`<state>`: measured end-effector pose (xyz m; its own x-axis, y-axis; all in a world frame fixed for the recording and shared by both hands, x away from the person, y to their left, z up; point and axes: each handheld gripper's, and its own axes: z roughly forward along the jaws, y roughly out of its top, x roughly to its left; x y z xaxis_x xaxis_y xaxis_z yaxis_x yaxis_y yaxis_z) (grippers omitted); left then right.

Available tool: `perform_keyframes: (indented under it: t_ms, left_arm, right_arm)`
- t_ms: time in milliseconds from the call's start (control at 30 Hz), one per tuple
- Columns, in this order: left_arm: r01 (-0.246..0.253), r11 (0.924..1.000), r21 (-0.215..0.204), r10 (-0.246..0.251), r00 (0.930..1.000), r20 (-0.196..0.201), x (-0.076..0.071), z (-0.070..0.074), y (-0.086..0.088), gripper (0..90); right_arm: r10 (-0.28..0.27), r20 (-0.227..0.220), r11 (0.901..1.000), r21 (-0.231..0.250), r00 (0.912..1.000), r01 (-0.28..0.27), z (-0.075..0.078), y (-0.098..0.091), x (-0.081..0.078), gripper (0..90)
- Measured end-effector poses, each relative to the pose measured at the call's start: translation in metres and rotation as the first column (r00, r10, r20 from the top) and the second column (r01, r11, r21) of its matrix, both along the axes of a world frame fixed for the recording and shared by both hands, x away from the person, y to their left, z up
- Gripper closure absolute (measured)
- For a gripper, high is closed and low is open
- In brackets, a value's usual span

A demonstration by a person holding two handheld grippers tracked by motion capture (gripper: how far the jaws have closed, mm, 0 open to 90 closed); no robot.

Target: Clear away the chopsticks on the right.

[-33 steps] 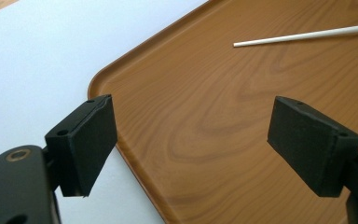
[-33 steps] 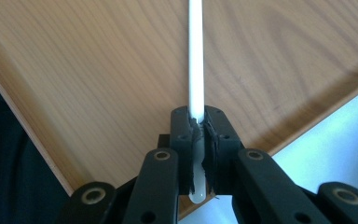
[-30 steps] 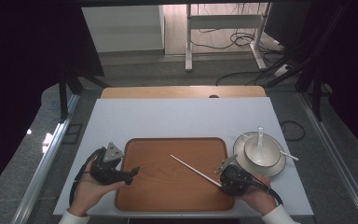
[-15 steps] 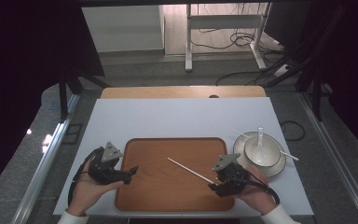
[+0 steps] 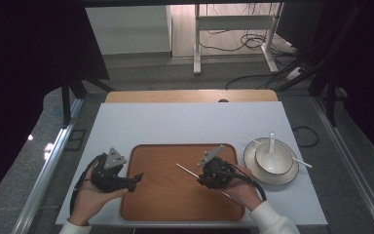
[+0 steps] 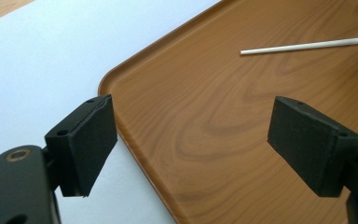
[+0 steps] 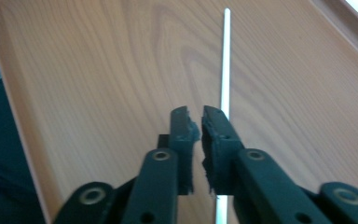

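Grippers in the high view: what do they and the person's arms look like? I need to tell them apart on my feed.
Both are black. The left tool and right tool each carry a grey three-cornered plate on top and trail a black cable. In the gripper views each has two black jaws with flat rectangular pads; the right tool's pads are ragged at the edges. White sleeves cover the wrists.

Left gripper (image 5: 135,177) jaws wide apart; right gripper (image 5: 199,178) jaws just closed, nearly together.

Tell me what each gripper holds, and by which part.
Nothing held. The left gripper stands open over the tray. The right gripper has just closed its jaws on nothing; the white stick lies under one jaw, outside the gap.
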<state>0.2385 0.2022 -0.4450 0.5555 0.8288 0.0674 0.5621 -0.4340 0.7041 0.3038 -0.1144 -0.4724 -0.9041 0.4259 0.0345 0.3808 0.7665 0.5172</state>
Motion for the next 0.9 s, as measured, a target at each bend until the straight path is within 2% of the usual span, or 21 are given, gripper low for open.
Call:
perform_keyframes:
  t_ms: [67, 367, 667, 900]
  left_arm:
    - [-0.002, 1.0, -0.001, 0.002, 1.0, 0.001, 0.0, 0.0, 0.0, 15.5]
    - [0.002, 1.0, 0.005, -0.002, 1.0, -0.002, 0.0, -0.001, 0.0, 15.5]
    - [0.003, 1.0, 0.006, -0.003, 1.0, -0.003, 0.0, -0.001, 0.0, 15.5]
    - [0.0, 1.0, 0.004, 0.0, 1.0, 0.0, 0.0, -0.001, 0.001, 15.5]
  right_arm:
    - [0.005, -0.001, 1.0, -0.008, 1.0, -0.005, -0.003, 0.007, 0.004, 89.3]
    - [-0.008, -0.025, 0.9987, -0.051, 0.9997, 0.006, -0.021, 0.024, 0.018, 89.8]
    - [-0.054, -0.021, 0.9953, -0.081, 0.9983, 0.052, -0.028, 0.015, 0.024, 89.9]
    - [-0.093, -0.009, 0.9913, -0.095, 0.9956, 0.091, -0.026, 0.004, 0.023, 89.9]
